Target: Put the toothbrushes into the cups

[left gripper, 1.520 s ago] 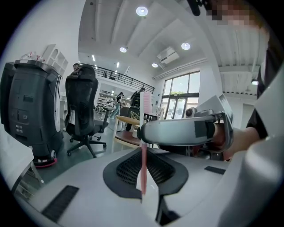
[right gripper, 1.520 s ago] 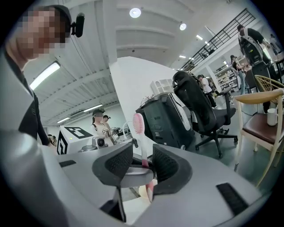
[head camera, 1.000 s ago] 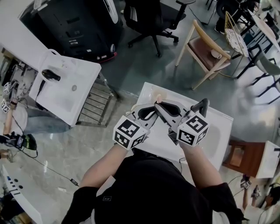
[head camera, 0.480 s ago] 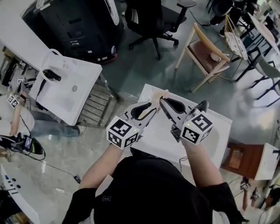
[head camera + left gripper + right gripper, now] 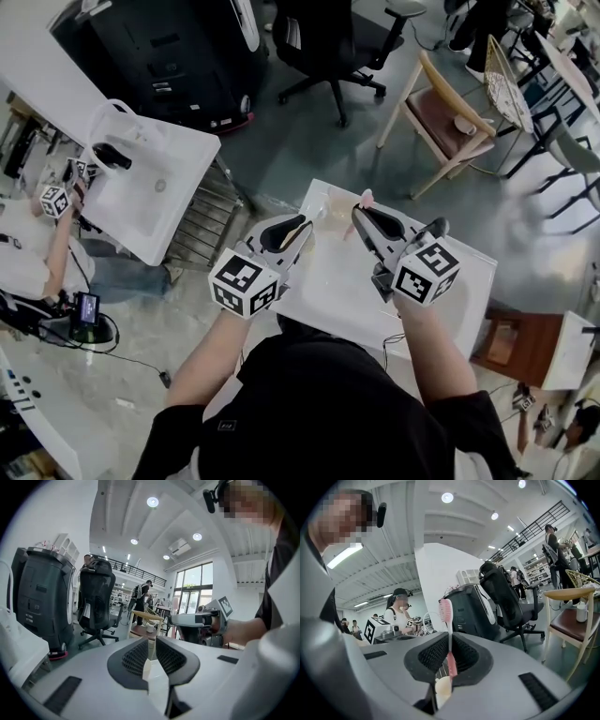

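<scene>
A pink toothbrush (image 5: 446, 613) stands upright between the pads of my right gripper (image 5: 449, 637), which is shut on its handle. In the head view the brush head (image 5: 364, 199) pokes out past the right gripper (image 5: 359, 212) over the white table (image 5: 450, 281). My left gripper (image 5: 307, 223) hangs over the table's left part, a hand's width from the right one. Its jaws have just been closing. They show a slim gap with nothing between them in the left gripper view (image 5: 151, 641). I cannot make out any cup.
A wooden chair (image 5: 441, 103) and a black office chair (image 5: 328, 37) stand on the floor beyond the table. A white sink unit (image 5: 150, 187) and a black machine (image 5: 159, 47) are at the left, with a person (image 5: 37, 253) beside them.
The two grippers were pressed together at the toothbrush. The left one has let go and moved off to the left. The right one keeps the brush and has shifted slightly right.
</scene>
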`<action>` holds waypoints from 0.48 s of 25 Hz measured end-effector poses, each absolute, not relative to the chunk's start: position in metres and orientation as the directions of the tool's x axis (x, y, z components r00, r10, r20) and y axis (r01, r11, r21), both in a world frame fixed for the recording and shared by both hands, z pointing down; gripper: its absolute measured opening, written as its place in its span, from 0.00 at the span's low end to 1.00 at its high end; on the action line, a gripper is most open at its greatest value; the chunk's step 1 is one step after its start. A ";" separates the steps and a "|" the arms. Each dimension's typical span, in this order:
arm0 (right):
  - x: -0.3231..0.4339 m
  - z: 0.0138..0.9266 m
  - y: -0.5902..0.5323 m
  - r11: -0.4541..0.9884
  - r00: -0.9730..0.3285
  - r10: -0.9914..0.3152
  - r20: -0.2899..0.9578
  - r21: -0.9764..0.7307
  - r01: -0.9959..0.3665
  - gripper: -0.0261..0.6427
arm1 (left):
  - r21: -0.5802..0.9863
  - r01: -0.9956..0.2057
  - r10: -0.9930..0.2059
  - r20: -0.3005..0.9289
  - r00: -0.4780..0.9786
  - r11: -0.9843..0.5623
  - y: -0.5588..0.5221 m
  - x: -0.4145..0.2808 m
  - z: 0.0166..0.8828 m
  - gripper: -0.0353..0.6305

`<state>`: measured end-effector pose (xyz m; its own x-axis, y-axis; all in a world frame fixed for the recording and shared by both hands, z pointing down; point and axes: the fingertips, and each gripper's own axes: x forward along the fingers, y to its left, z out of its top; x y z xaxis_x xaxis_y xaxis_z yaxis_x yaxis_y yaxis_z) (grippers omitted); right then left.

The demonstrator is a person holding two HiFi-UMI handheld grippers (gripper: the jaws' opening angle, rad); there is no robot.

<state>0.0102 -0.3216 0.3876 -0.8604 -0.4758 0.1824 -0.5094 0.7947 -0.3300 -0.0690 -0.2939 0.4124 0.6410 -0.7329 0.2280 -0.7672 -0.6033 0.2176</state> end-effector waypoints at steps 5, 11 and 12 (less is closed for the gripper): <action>0.013 0.401 -0.339 0.774 -0.842 -0.497 0.208 -0.333 -0.539 0.10 | 0.160 -0.797 -0.762 0.235 0.604 -0.583 -0.295 -0.081 0.411 0.10; 0.014 0.428 -0.371 0.750 -0.827 -0.509 0.239 -0.349 -0.562 0.10 | 0.183 -0.823 -0.782 0.257 0.568 -0.538 -0.307 -0.097 0.427 0.08; 0.014 0.432 -0.374 0.745 -0.824 -0.512 0.243 -0.352 -0.567 0.10 | 0.191 -0.823 -0.782 0.259 0.567 -0.534 -0.308 -0.099 0.430 0.08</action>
<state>0.0143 -0.3744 0.4316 -0.8240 -0.5118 0.2432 -0.5666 0.7452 -0.3517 -0.0987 -0.3078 0.4295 0.5673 -0.7817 0.2588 -0.8234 -0.5343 0.1910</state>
